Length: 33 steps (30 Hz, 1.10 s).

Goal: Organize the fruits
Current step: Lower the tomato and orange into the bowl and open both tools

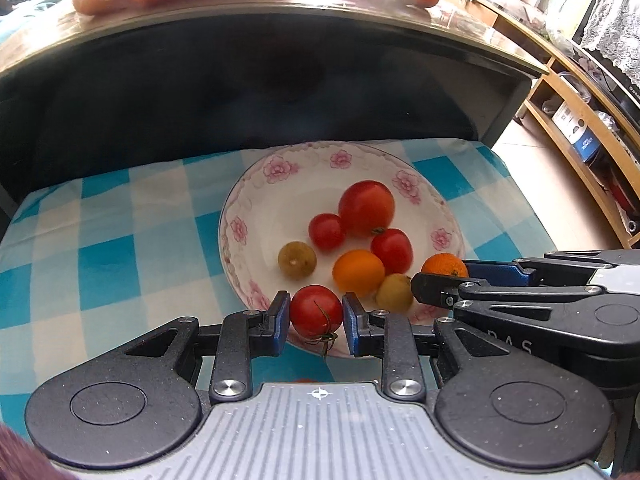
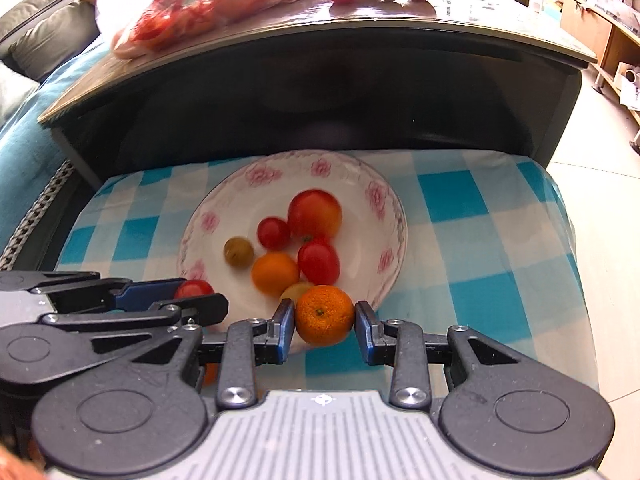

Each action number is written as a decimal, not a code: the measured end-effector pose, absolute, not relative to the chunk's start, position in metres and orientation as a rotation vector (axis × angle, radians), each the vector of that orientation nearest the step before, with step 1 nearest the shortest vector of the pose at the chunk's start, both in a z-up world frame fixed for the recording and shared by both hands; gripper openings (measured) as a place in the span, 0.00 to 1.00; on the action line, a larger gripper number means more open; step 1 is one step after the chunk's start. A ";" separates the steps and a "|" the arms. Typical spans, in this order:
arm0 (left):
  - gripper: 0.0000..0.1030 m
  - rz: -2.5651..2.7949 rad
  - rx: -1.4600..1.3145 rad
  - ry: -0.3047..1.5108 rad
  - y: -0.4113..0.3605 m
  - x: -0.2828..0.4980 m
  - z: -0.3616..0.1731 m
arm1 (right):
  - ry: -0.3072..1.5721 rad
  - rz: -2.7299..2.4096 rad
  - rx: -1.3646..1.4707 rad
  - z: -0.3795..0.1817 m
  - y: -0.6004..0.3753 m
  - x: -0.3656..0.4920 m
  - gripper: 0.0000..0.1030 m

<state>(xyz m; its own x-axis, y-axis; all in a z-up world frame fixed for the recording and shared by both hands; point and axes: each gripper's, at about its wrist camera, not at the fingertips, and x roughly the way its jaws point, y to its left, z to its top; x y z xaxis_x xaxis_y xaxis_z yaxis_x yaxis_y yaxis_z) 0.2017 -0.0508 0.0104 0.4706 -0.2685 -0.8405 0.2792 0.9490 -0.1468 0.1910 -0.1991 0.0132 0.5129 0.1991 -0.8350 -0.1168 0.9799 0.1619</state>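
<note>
1. Left wrist view: the left gripper (image 1: 316,322) is pinching a red tomato (image 1: 316,316) at the lower middle, over the near rim of the flowered plate (image 1: 256,184).
2. Right wrist view: the right gripper (image 2: 325,332) is squeezing a small orange (image 2: 325,314) at the lower middle, by the plate's near edge.

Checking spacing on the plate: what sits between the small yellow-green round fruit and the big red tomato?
A small red cherry tomato sits between them on the floral plate, clearest in the left wrist view.
</note>
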 end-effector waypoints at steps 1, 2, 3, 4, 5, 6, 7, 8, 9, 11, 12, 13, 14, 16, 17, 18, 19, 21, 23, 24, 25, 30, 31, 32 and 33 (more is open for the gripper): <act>0.34 -0.335 0.013 1.027 -0.051 0.203 0.010 | 1.016 0.190 0.089 0.011 -0.199 0.194 0.34; 0.34 -0.334 0.014 1.026 -0.050 0.204 0.009 | 1.014 0.191 0.088 0.010 -0.199 0.196 0.34; 0.35 -0.333 0.012 1.025 -0.050 0.204 0.010 | 1.014 0.189 0.085 0.009 -0.198 0.198 0.34; 0.36 -0.333 0.011 1.026 -0.050 0.205 0.010 | 1.016 0.188 0.082 0.008 -0.198 0.200 0.34; 0.38 -0.331 0.008 1.024 -0.049 0.205 0.011 | 1.017 0.186 0.080 0.007 -0.198 0.201 0.35; 0.38 -0.330 0.009 1.022 -0.049 0.205 0.012 | 1.016 0.182 0.076 0.006 -0.197 0.202 0.35; 0.39 -0.329 0.010 1.019 -0.048 0.205 0.013 | 1.014 0.180 0.070 0.006 -0.197 0.203 0.35; 0.39 -0.328 0.010 1.017 -0.047 0.204 0.014 | 1.010 0.179 0.065 0.007 -0.196 0.203 0.35; 0.39 -0.328 0.008 1.016 -0.046 0.203 0.016 | 1.006 0.178 0.063 0.008 -0.196 0.203 0.35; 0.40 -0.326 0.007 1.010 -0.044 0.200 0.019 | 0.996 0.175 0.066 0.010 -0.196 0.202 0.35; 0.40 -0.324 0.007 1.007 -0.043 0.199 0.021 | 0.991 0.174 0.066 0.012 -0.196 0.202 0.35; 0.41 -0.322 0.006 1.004 -0.041 0.197 0.023 | 0.985 0.171 0.065 0.013 -0.196 0.201 0.35; 0.42 -0.320 0.004 1.001 -0.040 0.195 0.025 | 0.983 0.170 0.066 0.015 -0.196 0.199 0.35; 0.42 -0.316 0.005 0.996 -0.037 0.191 0.028 | 0.976 0.165 0.071 0.018 -0.197 0.197 0.35; 0.42 -0.316 0.006 0.995 -0.036 0.189 0.030 | 0.973 0.164 0.076 0.020 -0.197 0.194 0.35; 0.42 -0.317 0.007 0.995 -0.035 0.186 0.030 | 0.971 0.166 0.080 0.022 -0.198 0.191 0.35; 0.43 -0.319 0.010 0.995 -0.034 0.183 0.031 | 0.968 0.167 0.080 0.024 -0.197 0.188 0.35; 0.44 -0.322 0.014 0.992 -0.031 0.176 0.033 | 0.965 0.170 0.074 0.027 -0.196 0.180 0.35; 0.47 -0.324 0.016 0.993 -0.026 0.168 0.033 | 0.965 0.176 0.070 0.029 -0.193 0.172 0.35; 0.47 -0.325 0.024 0.994 -0.025 0.164 0.033 | 0.966 0.179 0.066 0.030 -0.191 0.167 0.35; 0.47 -0.323 0.034 0.995 -0.023 0.160 0.032 | 0.970 0.185 0.060 0.030 -0.190 0.163 0.35; 0.48 -0.325 0.050 1.014 -0.018 0.144 0.027 | 0.990 0.204 0.050 0.026 -0.179 0.140 0.35; 0.48 -0.329 0.050 1.018 -0.018 0.142 0.026 | 0.995 0.205 0.048 0.024 -0.178 0.136 0.35; 0.48 -0.331 0.053 1.020 -0.018 0.140 0.025 | 1.000 0.205 0.045 0.022 -0.177 0.132 0.35; 0.48 -0.332 0.054 1.024 -0.018 0.139 0.024 | 1.008 0.205 0.045 0.019 -0.175 0.129 0.35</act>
<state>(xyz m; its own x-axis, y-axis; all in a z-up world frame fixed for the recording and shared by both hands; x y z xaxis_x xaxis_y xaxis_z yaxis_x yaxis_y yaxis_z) 0.1390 -0.0179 0.0243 0.4749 -0.2462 -0.8449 0.2965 0.9487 -0.1098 0.1289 -0.1754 0.0189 0.5160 0.1910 -0.8351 -0.1497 0.9799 0.1316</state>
